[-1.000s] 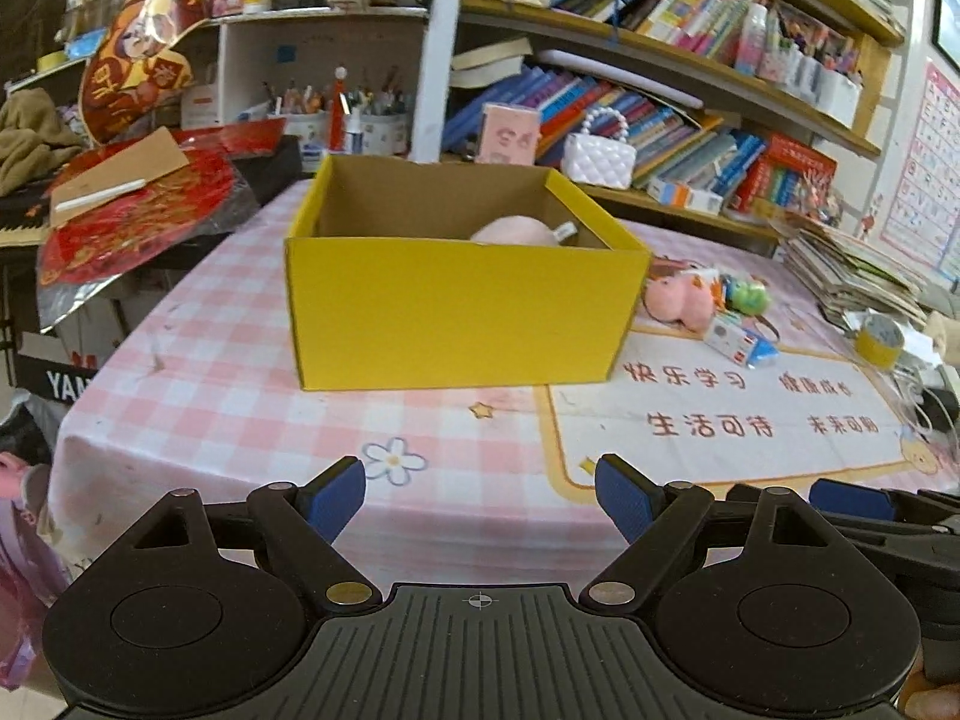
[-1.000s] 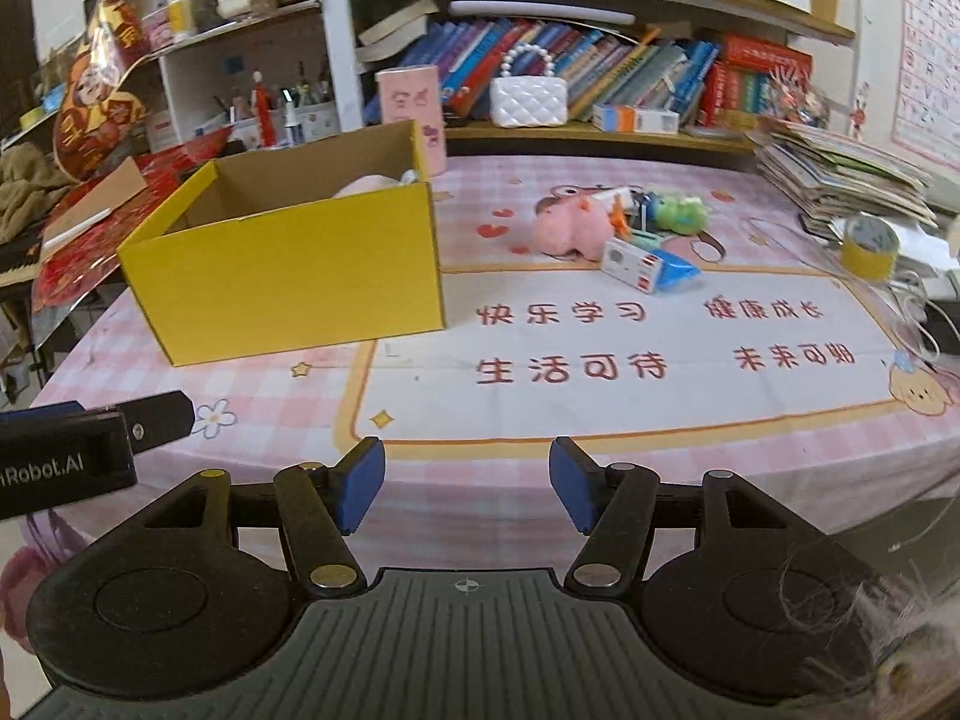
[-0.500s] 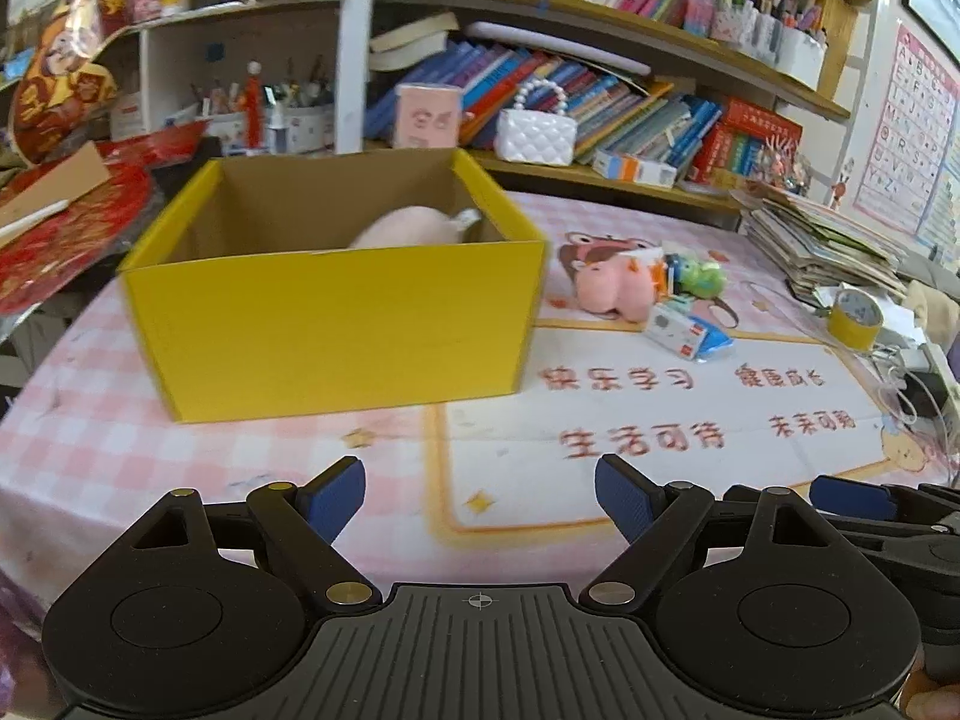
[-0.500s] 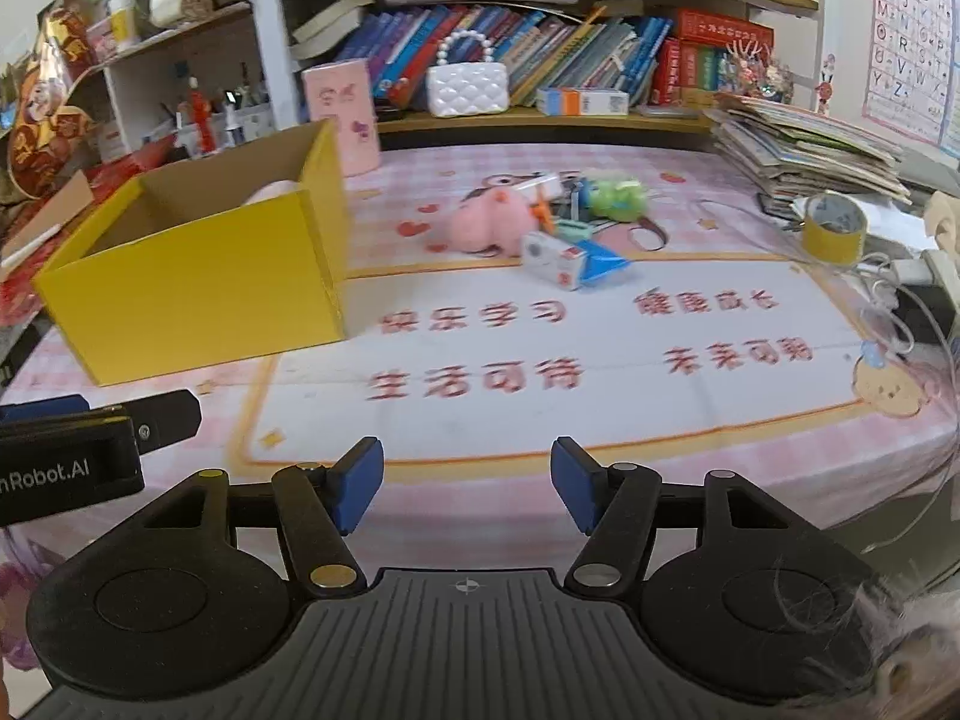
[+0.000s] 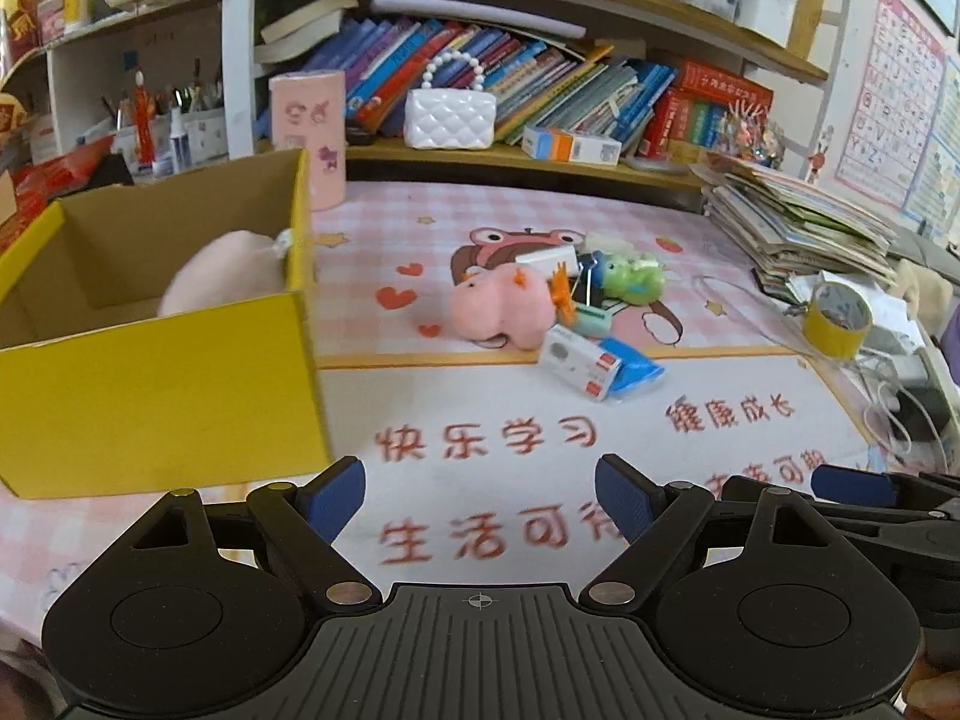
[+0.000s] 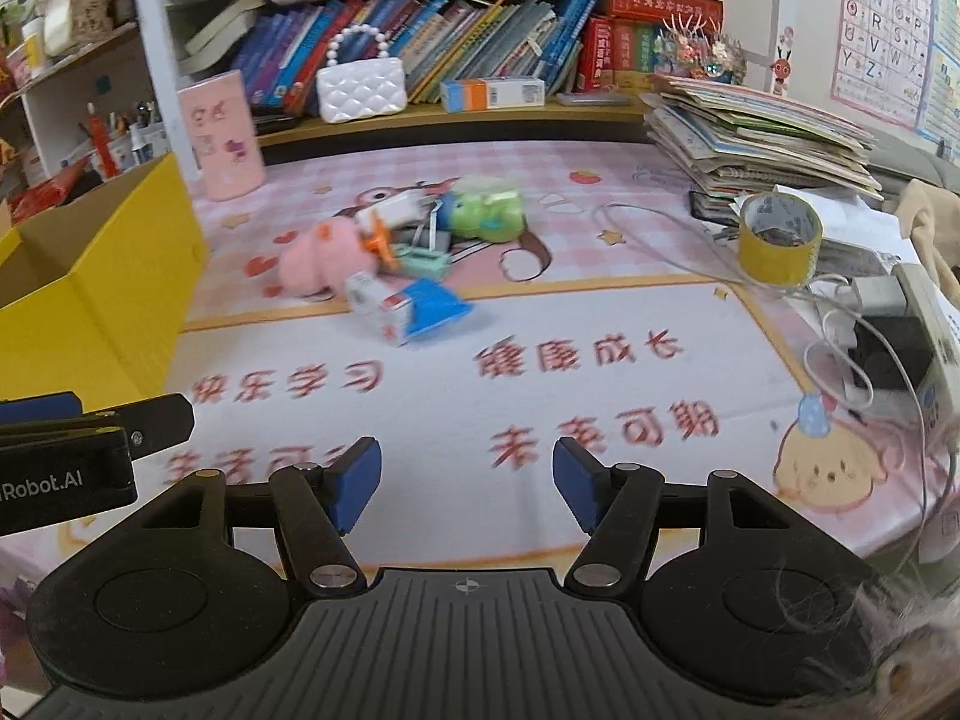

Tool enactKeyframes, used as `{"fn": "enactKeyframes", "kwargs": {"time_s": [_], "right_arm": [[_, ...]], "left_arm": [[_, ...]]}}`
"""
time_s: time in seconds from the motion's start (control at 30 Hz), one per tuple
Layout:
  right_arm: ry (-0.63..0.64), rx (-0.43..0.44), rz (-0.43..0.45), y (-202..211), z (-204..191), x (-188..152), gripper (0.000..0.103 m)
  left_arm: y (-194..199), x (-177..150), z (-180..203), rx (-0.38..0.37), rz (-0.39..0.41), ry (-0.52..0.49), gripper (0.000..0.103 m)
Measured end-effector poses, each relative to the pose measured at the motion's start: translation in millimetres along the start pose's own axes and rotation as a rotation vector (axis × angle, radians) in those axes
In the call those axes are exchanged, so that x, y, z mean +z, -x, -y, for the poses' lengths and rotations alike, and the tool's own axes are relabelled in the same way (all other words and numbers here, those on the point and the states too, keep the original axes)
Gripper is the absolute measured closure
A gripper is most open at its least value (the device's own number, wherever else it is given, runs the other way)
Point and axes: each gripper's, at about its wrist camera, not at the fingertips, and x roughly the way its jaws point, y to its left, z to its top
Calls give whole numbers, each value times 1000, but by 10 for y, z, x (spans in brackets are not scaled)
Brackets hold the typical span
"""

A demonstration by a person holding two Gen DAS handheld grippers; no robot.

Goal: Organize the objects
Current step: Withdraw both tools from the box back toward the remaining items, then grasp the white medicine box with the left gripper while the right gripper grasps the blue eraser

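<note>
A yellow cardboard box [image 5: 156, 384] stands at the table's left with a pale pink plush [image 5: 222, 279] inside; it also shows in the right wrist view [image 6: 120, 276]. A small pile lies mid-table: a pink plush toy [image 5: 501, 309] [image 6: 318, 264], a green plush toy [image 5: 633, 279] [image 6: 486, 213], a white and red carton [image 5: 579, 360] [image 6: 378, 306], a blue packet [image 5: 636, 372] [image 6: 435, 306] and clips. My left gripper [image 5: 480, 501] is open and empty near the table's front edge. My right gripper [image 6: 467, 480] is open and empty beside it, to its right.
A yellow tape roll [image 6: 779, 237] and a stack of books and papers [image 6: 756, 138] sit at the right, with cables and a power strip [image 6: 924, 324]. A pink cylinder [image 5: 309, 138] and white handbag [image 5: 450, 117] stand by the bookshelf behind.
Both gripper views have swung right: the yellow box has slid toward the left edge and the toy pile has come closer to the centre. Both grippers stay open.
</note>
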Motion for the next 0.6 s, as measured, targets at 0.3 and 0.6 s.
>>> {"fn": "enactKeyframes", "kwargs": {"time_s": [0.3, 0.6], "right_arm": [[51, 59, 3, -273, 302, 304, 38], [72, 146, -5, -620, 444, 597, 38]], "left_arm": [[-264, 186, 224, 71, -14, 44, 17], [-437, 374, 352, 136, 0, 54, 17]]}}
